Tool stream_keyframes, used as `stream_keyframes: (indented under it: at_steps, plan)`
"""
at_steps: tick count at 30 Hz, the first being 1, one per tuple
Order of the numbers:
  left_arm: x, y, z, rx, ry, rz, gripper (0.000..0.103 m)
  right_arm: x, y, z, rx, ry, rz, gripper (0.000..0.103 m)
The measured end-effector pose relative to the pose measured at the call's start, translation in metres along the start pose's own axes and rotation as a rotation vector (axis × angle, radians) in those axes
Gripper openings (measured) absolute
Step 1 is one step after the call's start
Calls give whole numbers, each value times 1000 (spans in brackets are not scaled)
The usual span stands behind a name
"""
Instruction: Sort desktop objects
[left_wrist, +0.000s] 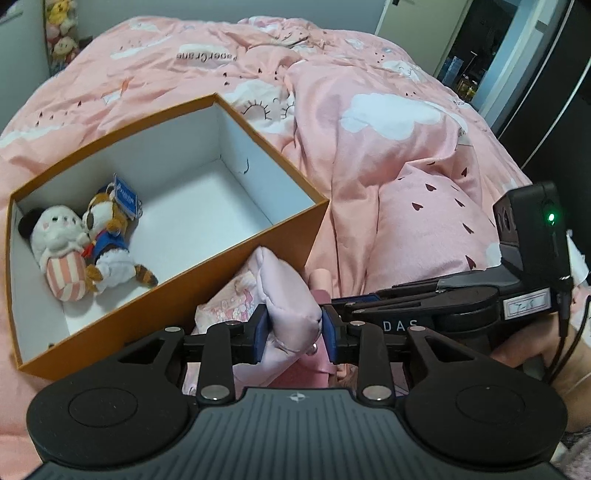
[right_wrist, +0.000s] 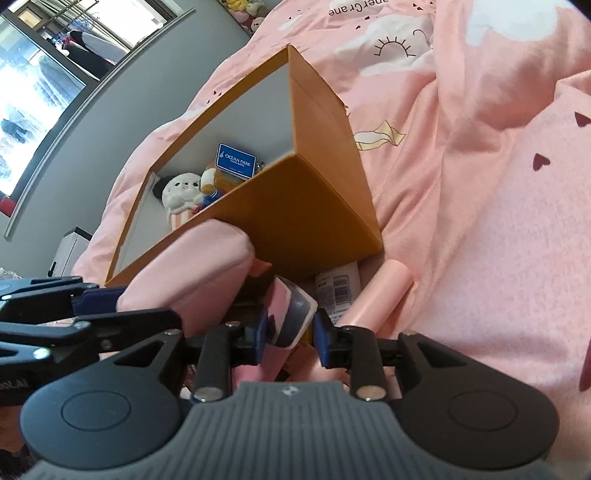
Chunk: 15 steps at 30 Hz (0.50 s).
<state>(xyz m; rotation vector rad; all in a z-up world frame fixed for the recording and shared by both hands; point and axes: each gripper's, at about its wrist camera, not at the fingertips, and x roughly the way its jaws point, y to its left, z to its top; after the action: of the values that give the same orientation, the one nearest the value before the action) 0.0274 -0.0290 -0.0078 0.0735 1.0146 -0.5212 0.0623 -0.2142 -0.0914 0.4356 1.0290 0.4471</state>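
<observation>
An orange box (left_wrist: 258, 254) with a white inside lies on the pink bedspread; it also shows in the right wrist view (right_wrist: 306, 221). Inside lie a white plush (left_wrist: 61, 243) and a brown sailor plush (left_wrist: 107, 240) with a blue tag (right_wrist: 236, 159). My left gripper (left_wrist: 293, 332) is shut on a soft pink pouch (left_wrist: 288, 299), just in front of the box's near wall. My right gripper (right_wrist: 290, 332) has its jaws around a small pink and dark case (right_wrist: 291, 314), with a gap at the right pad. A pink tube (right_wrist: 376, 295) and a white bottle (right_wrist: 338, 286) lie beside it.
The rumpled pink duvet (left_wrist: 388, 129) rises in folds to the right of the box. A grey wall and window (right_wrist: 44, 92) are at the left. A dark doorway (left_wrist: 480, 55) is beyond the bed. The right gripper's body (left_wrist: 480, 295) sits close beside my left one.
</observation>
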Motion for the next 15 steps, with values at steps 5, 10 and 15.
stream_keyframes:
  at_steps: [5,10,15]
  plan:
    - [-1,-6,-6,64,-14,-12,40,-6,0,-2,15,-6,-9,38]
    - [-5,-8,-10,114,-29,-8,50,-2,3,-4,0,9,-34,41]
    - [-14,-11,-15,203,-31,-15,56,-2,0,-5,14,14,-30,41]
